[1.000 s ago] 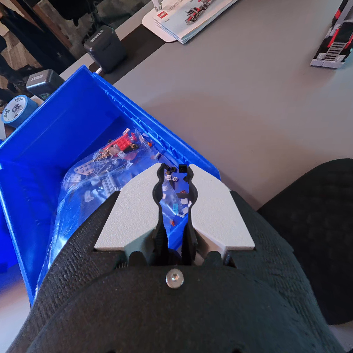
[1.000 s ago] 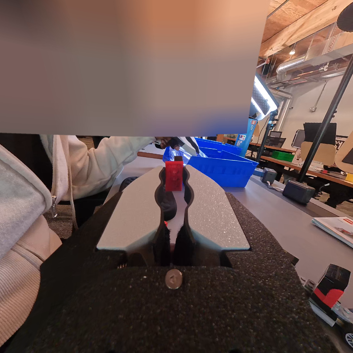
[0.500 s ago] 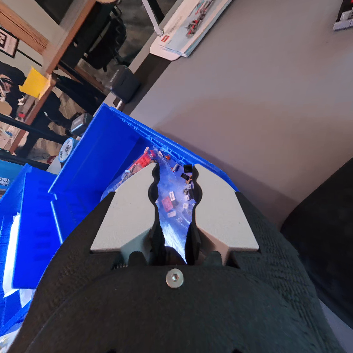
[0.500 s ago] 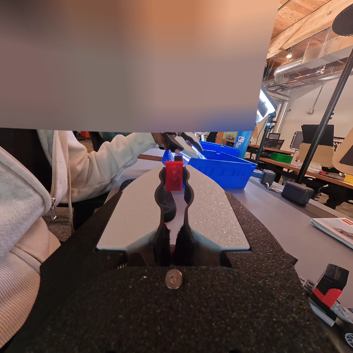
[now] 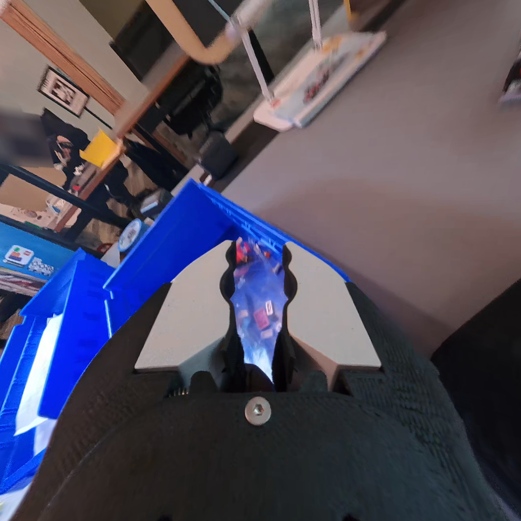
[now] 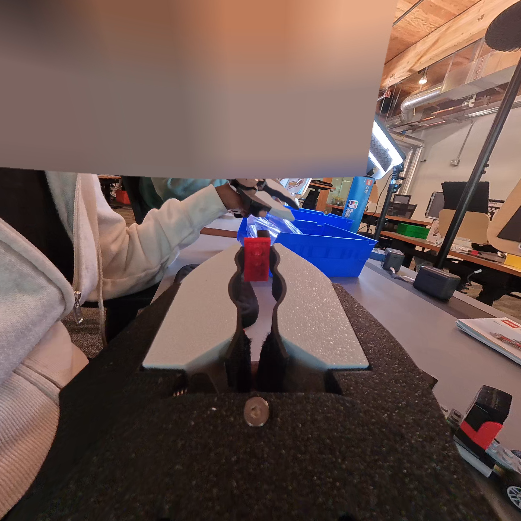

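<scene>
My left gripper (image 5: 257, 248) hangs over a blue bin (image 5: 174, 248) with its fingers apart. A clear plastic bag of small bricks (image 5: 259, 307) shows in the gap between them, and I see no pad pressing on it. The right wrist view shows this gripper (image 6: 277, 208) in a hand just above the bag's top (image 6: 270, 225) and the bin (image 6: 324, 253). My right gripper (image 6: 256, 246) is shut on a red brick (image 6: 256, 262), held upright above the grey table (image 6: 394, 304). A dark piece sits at the brick's far end.
A second blue bin (image 5: 56, 310) stands left of the first. A booklet (image 6: 496, 338) and a black and red brick-built vehicle (image 6: 479, 431) lie on the table to the right. Dark boxes (image 6: 437, 282) sit at the table's far edge. A person's sleeve (image 6: 141, 239) reaches across on the left. The gap from one gripper's tips to the other's is roughly 30 cm.
My left gripper's fingers have spread wider, and it has risen and tilted up from the bag in the bin. My right gripper still holds the red brick in the same place.
</scene>
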{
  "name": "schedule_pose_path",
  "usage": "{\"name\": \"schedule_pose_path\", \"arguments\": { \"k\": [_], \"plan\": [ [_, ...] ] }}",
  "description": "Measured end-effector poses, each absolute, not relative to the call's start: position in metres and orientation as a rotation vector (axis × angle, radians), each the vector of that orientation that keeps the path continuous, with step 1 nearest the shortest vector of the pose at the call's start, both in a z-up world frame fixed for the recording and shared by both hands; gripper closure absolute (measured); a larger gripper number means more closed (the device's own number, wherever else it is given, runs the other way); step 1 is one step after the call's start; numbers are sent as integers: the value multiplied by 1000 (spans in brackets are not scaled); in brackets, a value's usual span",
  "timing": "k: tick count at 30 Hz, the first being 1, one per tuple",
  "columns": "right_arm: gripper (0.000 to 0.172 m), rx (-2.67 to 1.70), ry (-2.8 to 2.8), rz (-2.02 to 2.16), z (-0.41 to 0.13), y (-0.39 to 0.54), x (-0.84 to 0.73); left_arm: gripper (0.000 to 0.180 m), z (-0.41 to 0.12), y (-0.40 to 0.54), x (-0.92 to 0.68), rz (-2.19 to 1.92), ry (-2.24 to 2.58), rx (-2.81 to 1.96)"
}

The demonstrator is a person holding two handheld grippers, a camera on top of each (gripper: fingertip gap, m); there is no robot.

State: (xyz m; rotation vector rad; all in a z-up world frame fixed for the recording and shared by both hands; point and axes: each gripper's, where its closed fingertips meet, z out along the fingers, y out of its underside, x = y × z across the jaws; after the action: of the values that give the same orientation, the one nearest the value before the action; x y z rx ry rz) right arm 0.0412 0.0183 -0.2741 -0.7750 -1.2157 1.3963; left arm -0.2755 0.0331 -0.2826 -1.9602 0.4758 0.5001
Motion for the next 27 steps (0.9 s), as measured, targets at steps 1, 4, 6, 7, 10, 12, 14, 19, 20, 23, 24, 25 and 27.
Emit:
{"name": "schedule_pose_path", "arguments": {
  "k": [1,4,6,7,10,12,14,19,20,23,24,25,27],
  "plan": [
    [155,-780,-1212,1397,-274,19,41,150,-271,34,-269,469,456,-1900],
    [155,-810,-1181,1411,-273,24,41,150,-235,38,-207,234,527,-1659],
    [155,-833,-1147,1442,-271,29,42,150,-215,37,-142,21,638,-1465],
    [155,-846,-1129,1464,-270,31,43,150,-209,35,-109,-77,691,-1374],
    [155,-877,-1076,1514,-268,37,46,150,-223,37,-28,-265,817,-1289],
    [155,-872,-1064,1533,-267,38,47,156,-247,43,4,-324,873,-1350],
    [155,-859,-1074,1531,-267,35,48,162,-263,45,23,-423,892,-1390],
    [155,-826,-1137,1520,-269,26,46,164,-281,31,45,-666,975,-1409],
    [155,-820,-1149,1518,-270,24,45,164,-282,30,47,-682,982,-1410],
    [155,-798,-1193,1523,-272,17,44,166,-289,30,51,-687,1007,-1414],
    [155,-796,-1195,1524,-272,16,44,168,-289,28,52,-698,1019,-1405],
    [155,-790,-1196,1533,-271,15,44,170,-288,26,53,-711,1025,-1392],
    [155,-794,-1198,1532,-272,15,44,171,-288,25,53,-737,1026,-1396]
  ]
}}
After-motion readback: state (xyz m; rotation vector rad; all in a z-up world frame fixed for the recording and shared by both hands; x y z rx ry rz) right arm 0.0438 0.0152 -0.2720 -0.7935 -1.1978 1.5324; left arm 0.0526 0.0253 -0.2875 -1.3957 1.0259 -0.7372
